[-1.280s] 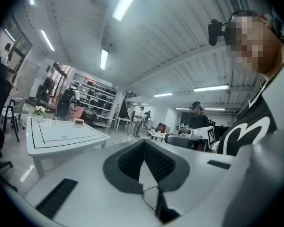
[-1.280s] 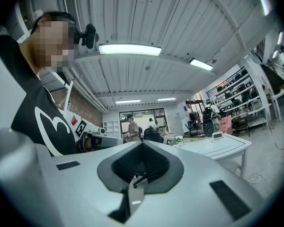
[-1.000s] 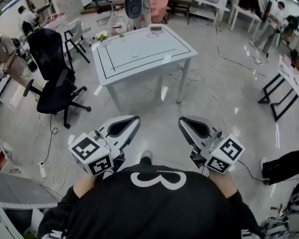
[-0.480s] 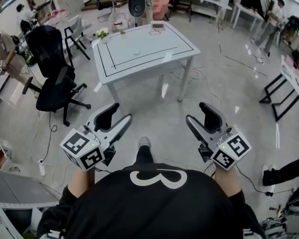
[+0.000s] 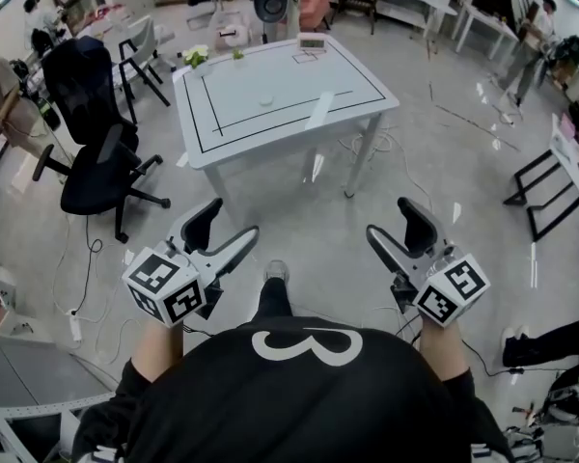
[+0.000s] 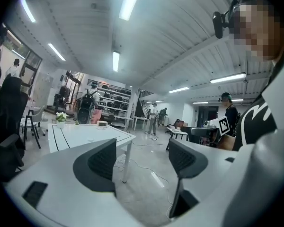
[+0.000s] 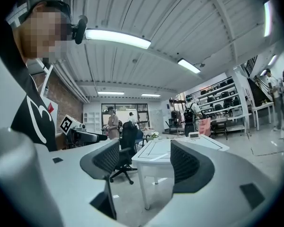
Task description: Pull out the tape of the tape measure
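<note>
Two grippers, left gripper and right gripper, jaws just opened, nothing between. One white table. One black office chair. One flower pot. One small display clock. One small round thing.

Left gripper view. My left gripper fills the foreground. Its jaws stand wide apart, having just been opening, with nothing between the ribbed pads (only bare floor shows through the gap). Beyond the left jaw stands the white table, with black lines along its edges. A flower pot sits at its far left corner and a small display unit at its far edge. A black office chair stands left of the table. At right I see the wearer's black shirt and a marker cube.
</note>
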{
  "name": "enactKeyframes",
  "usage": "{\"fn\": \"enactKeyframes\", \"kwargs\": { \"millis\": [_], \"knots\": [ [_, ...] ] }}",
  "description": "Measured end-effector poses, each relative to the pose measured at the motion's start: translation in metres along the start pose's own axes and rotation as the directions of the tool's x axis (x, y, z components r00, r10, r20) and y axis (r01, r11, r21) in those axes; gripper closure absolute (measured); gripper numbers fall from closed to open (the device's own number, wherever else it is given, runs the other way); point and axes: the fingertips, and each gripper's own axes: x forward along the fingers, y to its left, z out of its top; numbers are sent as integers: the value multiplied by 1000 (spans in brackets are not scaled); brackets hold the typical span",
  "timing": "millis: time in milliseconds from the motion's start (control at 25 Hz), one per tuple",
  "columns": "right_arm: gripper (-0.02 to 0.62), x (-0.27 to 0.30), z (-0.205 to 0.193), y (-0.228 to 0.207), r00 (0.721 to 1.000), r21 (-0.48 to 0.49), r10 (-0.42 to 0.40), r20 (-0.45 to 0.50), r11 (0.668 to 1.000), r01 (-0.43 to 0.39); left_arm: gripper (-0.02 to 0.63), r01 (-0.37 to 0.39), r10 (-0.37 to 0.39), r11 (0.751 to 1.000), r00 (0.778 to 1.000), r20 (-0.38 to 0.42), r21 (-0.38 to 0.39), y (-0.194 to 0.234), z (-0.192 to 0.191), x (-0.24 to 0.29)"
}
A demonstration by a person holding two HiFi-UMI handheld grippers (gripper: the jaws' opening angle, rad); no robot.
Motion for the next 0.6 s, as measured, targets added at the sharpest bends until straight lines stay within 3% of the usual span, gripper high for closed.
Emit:
{"fn": "enactKeyframes", "kwargs": {
  "millis": [600],
  "knots": [
    [261,184,-26,-109,993,92,-7,-116,996,18,265,16,-23,999,989,-147,-43,181,-7,141]
  ]
}}
